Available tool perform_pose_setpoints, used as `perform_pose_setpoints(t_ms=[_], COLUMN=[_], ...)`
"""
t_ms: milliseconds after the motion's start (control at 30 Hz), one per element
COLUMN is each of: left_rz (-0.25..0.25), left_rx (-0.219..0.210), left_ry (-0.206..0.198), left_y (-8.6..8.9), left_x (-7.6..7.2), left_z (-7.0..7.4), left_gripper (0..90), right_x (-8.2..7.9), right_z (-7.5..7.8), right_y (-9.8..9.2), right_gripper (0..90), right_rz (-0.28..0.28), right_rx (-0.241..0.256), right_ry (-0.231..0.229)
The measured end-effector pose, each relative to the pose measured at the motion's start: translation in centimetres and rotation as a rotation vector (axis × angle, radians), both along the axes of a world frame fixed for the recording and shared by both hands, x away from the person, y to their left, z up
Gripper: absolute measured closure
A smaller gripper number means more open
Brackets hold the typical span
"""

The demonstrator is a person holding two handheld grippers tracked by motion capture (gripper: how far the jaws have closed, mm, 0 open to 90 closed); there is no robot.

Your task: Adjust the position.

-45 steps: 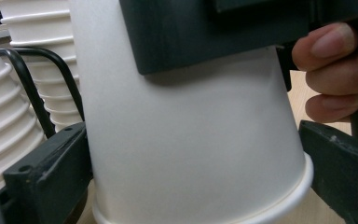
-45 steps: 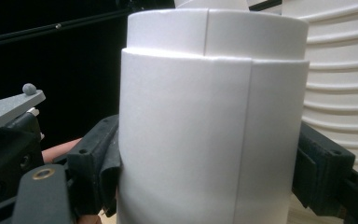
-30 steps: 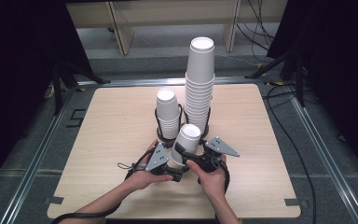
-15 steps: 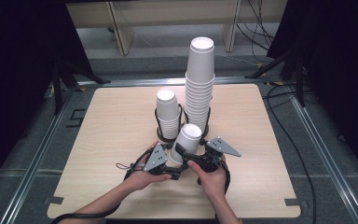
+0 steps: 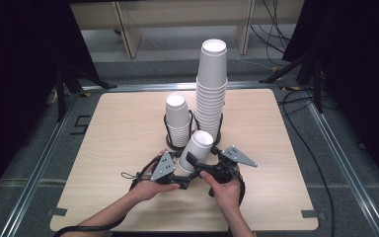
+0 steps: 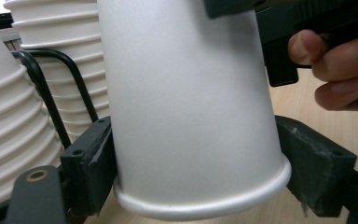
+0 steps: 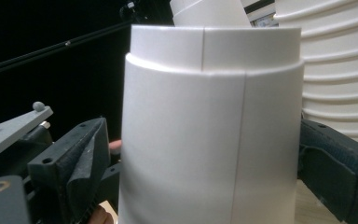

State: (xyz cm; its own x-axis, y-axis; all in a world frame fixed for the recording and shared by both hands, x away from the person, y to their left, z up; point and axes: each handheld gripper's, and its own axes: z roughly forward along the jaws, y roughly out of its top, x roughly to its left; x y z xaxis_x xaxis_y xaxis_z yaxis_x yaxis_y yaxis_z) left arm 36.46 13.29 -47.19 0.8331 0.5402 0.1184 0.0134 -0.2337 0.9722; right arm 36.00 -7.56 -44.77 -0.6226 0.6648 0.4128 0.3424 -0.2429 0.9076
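Note:
A white paper cup (image 5: 198, 147) is held tilted just above the table's front middle, between my two grippers. My left gripper (image 5: 180, 168) is shut on it near its rolled rim (image 6: 200, 205), one black jaw on each side. My right gripper (image 5: 208, 165) grips the same piece from the other side. In the right gripper view, the cup (image 7: 209, 149) shows a step where a second cup (image 7: 214, 44) nested in it sticks out. A person's hands hold both grippers.
Behind the held cup, a tall stack of white cups (image 5: 212, 94) and a short stack (image 5: 177, 121) each stand in a black wire holder (image 5: 168, 132). The wooden table (image 5: 118, 128) has bare surface left and right. Cables lie on the floor to the right.

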Motion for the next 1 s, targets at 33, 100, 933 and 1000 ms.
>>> perform_pose_setpoints(t_ms=[33,100,933,1000], left_rz=[0.0,0.003,0.025,0.03], left_rx=[0.0,-0.001,0.003,0.015], left_ry=[0.001,0.003,0.011,0.015], left_y=[0.1,0.1,1.6,1.8], left_x=[0.0,0.0,0.5,0.5], left_z=[0.0,0.0,0.0,0.1], left_gripper=[19.3,19.3,19.2,19.2], right_x=[0.0,-0.2,-2.0,-2.1], right_z=[0.0,0.2,0.5,0.4], right_y=[-0.1,-0.2,-2.8,-2.9], right_gripper=[6.4,6.3,5.4,5.5], right_rz=[-0.002,-0.005,-0.027,-0.025], right_rx=[-0.006,0.005,-0.051,-0.051], right_ry=[-0.011,0.002,-0.041,-0.035])
